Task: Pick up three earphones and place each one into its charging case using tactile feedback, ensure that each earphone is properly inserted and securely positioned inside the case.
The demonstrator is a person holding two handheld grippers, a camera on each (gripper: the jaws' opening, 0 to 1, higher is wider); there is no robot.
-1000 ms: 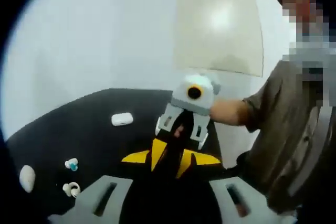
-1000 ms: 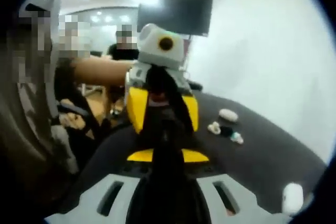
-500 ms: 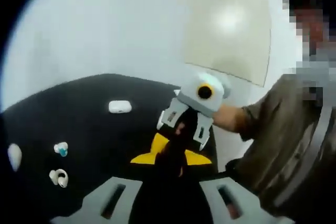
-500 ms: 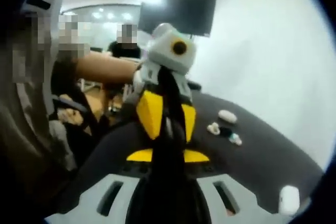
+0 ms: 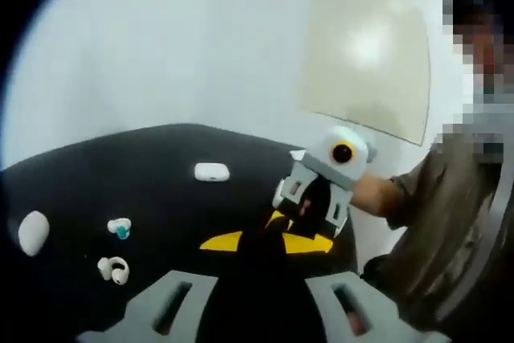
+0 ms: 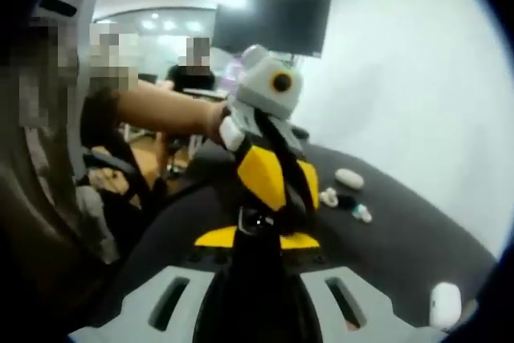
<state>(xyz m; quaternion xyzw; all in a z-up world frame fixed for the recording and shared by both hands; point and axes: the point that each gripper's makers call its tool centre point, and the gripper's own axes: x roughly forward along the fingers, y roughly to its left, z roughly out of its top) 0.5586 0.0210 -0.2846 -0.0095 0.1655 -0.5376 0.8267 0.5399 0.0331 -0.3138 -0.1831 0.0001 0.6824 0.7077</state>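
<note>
**benchtinkerer:** Since neither gripper is down at the work yet, I'd call this the approach to the first pick. Nearest first: the left gripper point(image 5: 263, 242) has its yellow-tipped fingers drawn together with nothing between them, as far as I can judge. The right gripper point(image 6: 257, 238) looks the same. Both hang in the air, nose to nose, above the black bench point(image 5: 169, 198).

**podfixer:** So where's the stuff?

**benchtinkerer:** In the left gripper view, the white earphone with the ear hook point(image 5: 112, 269) lies closest on the bench. The white earphone with the teal tip point(image 5: 119, 227) is just beyond it. A white oval charging case point(image 5: 34, 232) sits off to that side, near the bench edge, and a white pill-shaped charging case point(image 5: 211, 172) lies farther back. I can only make out two earphones for sure, and both cases look shut from here.

**podfixer:** Tips for doing it right?

**benchtinkerer:** Spread the fingers before coming down, not after. Take the hooked earphone by its body rather than the loop, since the loop would probably flex and let it twist. Use the other gripper to pin the case and get the lid up, or the case will likely skate on that smooth top. Seat the earphone gently and trust the feel. If it rocks, it isn't home. Past the bench there's a plain white wall point(image 5: 161, 54).
</note>
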